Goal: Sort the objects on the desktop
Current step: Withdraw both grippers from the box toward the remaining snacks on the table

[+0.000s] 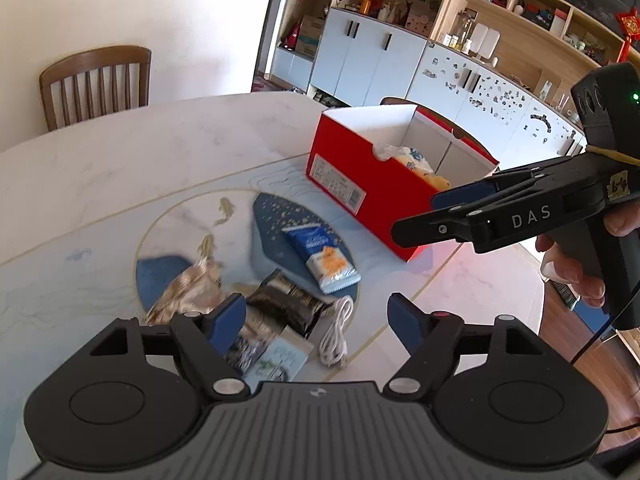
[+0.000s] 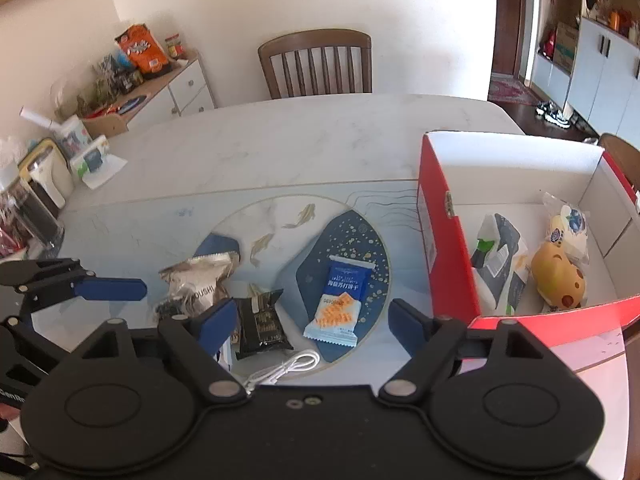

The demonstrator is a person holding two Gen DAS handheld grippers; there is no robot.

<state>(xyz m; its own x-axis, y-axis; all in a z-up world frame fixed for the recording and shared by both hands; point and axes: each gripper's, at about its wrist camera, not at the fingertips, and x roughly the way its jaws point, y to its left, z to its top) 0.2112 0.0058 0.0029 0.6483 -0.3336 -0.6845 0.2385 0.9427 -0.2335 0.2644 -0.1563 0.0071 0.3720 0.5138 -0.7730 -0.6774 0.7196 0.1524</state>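
On the white table's blue-patterned inlay lie a blue-and-white cracker packet [image 1: 324, 256] [image 2: 340, 300], a black snack packet [image 1: 286, 304] [image 2: 262, 320], a crumpled silver packet [image 1: 188, 292] [image 2: 200, 280] and a coiled white cable [image 1: 336, 334] [image 2: 286, 368]. A red shoebox [image 1: 360, 184] [image 2: 444, 240] stands open to their right and holds a yellow toy [image 2: 558, 280], wrapped bread [image 2: 568, 228] and a grey-white packet [image 2: 500, 264]. My left gripper [image 1: 318, 320] hovers open above the black packet and cable. My right gripper [image 2: 314, 320] [image 1: 420, 216] is open too, beside the box's near corner, with nothing between its fingers.
A wooden chair [image 2: 316, 64] stands at the table's far side. Jars, a tissue pack [image 2: 94, 160] and other clutter crowd the table's left end. A sideboard [image 2: 172, 88] with snacks lines the left wall, and white cabinets [image 1: 380, 56] lie beyond the box. A printed card [image 1: 280, 360] lies under my left gripper.
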